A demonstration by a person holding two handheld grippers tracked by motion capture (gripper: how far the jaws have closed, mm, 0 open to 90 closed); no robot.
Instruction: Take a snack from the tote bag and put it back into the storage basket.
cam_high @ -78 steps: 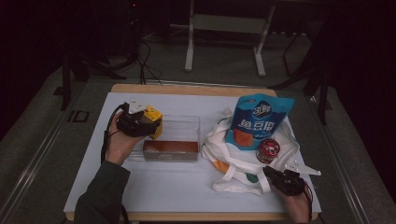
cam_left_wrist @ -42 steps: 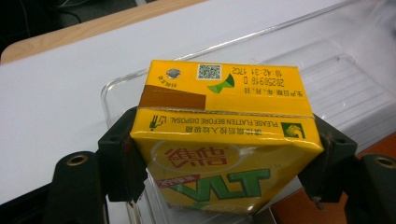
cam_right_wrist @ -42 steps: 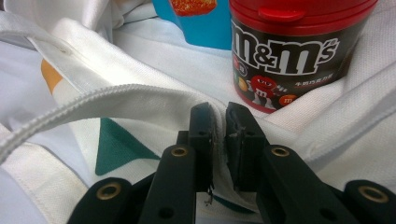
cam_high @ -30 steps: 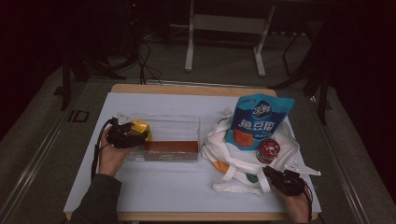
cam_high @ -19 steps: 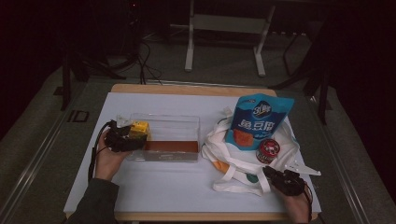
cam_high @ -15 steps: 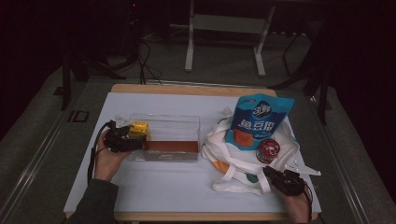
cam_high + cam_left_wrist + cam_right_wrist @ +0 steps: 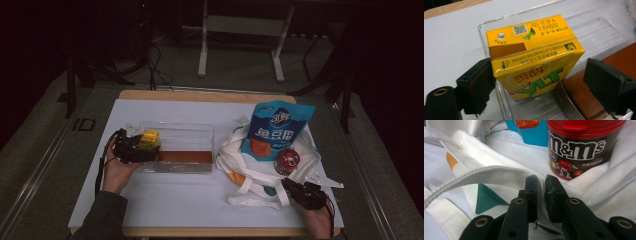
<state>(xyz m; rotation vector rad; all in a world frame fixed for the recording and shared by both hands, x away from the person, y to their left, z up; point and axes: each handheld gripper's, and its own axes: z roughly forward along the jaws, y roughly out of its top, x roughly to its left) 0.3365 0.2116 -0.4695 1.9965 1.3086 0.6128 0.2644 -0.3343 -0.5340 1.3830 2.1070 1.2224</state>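
Note:
A yellow drink carton [image 7: 534, 57] stands in the left end of a clear plastic tray [image 7: 175, 130]; in the high view the carton [image 7: 149, 136] shows at the tray's left wall. My left gripper [image 7: 539, 83] straddles it and its jaws have just been opening: the left pad is at the carton's side and the right pad [image 7: 604, 85] stands off it. In the high view the left gripper [image 7: 144, 146] lies level at the tray's left end. My right gripper [image 7: 541, 186] is shut on a fold of the white tote bag [image 7: 499, 152], at the bag's near right corner [image 7: 292, 187].
A brown box [image 7: 185, 156] lies along the tray's front. On the tote bag [image 7: 240, 165] rest a blue snack pouch [image 7: 277, 127] and a red-lidded M&M's tub [image 7: 287, 161], which stands just beyond my right jaws [image 7: 579, 147]. The table's wooden edge [image 7: 200, 95] runs behind.
The left hand has brought the carton from above the tray's back left corner down into its left end, then kept still. The right hand has not moved.

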